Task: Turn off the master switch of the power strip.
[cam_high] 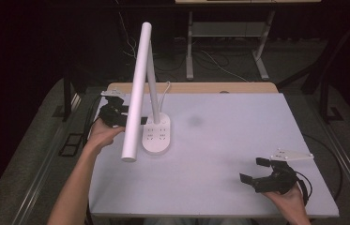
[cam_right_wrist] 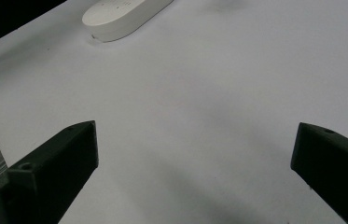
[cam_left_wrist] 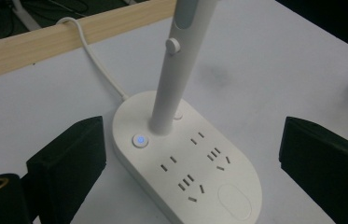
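High view: left gripper at the lamp base, right gripper idle

High view, approach stage. White desk lamp [cam_high: 137,89] standing on the rear-left part of the counter [cam_high: 238,140], oval base [cam_high: 157,133] flat on the surface, stem rising from the back of the base, long tubular head slanting down toward the near side. Left gripper [cam_high: 116,115] just beside the base on its left, partly behind the lamp head, jaws spread and holding nothing. Right gripper [cam_high: 266,176] well apart from the lamp, near the front-right corner of the counter, jaws likewise spread and empty.

Left gripper view: base [cam_left_wrist: 185,163] framed between the two black jaws, neither jaw touching it. Round button [cam_left_wrist: 139,140] with a blue glow beside the foot of the stem [cam_left_wrist: 174,79]; several socket slots across the top of the base; a larger oval pad toward the near end. White cable [cam_left_wrist: 92,56] running from the rear of the base over the wooden edge strip [cam_left_wrist: 31,51].

Right gripper view: bare counter between wide-open jaws, one end of the base [cam_right_wrist: 120,16] far off at the top.

Judged step: reaching for the lamp with the left gripper, most likely for the lit button or for a hold on the stem; not possible to tell which. Next move calls for a short, fine advance: either one jaw tip brought down squarely on the small button, or both jaws closed around the stem, with care not to shove the light base across the smooth counter. Right gripper free to steady the base if needed.
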Available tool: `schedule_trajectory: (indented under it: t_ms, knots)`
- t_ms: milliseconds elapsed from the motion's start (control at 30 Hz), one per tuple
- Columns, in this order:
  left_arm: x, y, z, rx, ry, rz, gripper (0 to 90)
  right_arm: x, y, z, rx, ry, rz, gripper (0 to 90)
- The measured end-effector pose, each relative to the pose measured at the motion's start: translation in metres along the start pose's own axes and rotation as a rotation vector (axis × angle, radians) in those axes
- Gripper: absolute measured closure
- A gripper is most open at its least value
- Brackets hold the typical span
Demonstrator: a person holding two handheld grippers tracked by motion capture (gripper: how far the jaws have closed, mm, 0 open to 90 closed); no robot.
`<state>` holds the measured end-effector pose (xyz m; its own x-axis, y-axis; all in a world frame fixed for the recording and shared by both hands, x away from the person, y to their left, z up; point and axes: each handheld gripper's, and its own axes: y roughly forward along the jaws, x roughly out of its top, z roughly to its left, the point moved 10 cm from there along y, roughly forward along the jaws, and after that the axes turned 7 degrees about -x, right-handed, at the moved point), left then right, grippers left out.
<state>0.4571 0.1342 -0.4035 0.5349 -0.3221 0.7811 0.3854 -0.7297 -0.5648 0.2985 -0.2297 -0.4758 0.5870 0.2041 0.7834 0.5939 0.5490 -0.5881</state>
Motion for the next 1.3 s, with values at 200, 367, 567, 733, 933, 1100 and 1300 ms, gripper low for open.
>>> schedule_trajectory:
  t_ms: [200, 367, 567, 733, 933, 1100, 1300]
  knots:
    - [0.003, 0.003, 0.010, 0.013, -0.024, -0.013, 7.6, 0.000, -0.001, 0.000, 0.005, 0.002, 0.001, 0.0]
    - [0.004, 0.006, 0.017, 0.022, -0.049, -0.029, 8.8, 0.000, -0.001, 0.000, 0.004, 0.002, 0.000, 0.0]
    - [0.001, 0.012, 0.026, 0.029, -0.075, -0.032, 11.7, -0.001, -0.001, -0.001, 0.001, 0.005, 0.000, 0.0]
    - [0.000, 0.020, 0.031, 0.027, -0.095, -0.032, 13.2, -0.001, -0.002, -0.001, 0.001, 0.005, 0.001, 0.0]
    - [-0.002, 0.028, 0.036, 0.031, -0.116, -0.034, 14.3, -0.001, -0.002, -0.002, 0.003, 0.004, 0.000, 0.0]
    - [-0.005, 0.031, 0.042, 0.035, -0.136, -0.037, 15.1, -0.001, -0.002, -0.001, 0.004, 0.003, 0.002, 0.0]
    - [-0.008, 0.033, 0.050, 0.036, -0.169, -0.051, 16.9, -0.002, -0.002, -0.001, 0.004, 0.002, 0.003, 0.0]
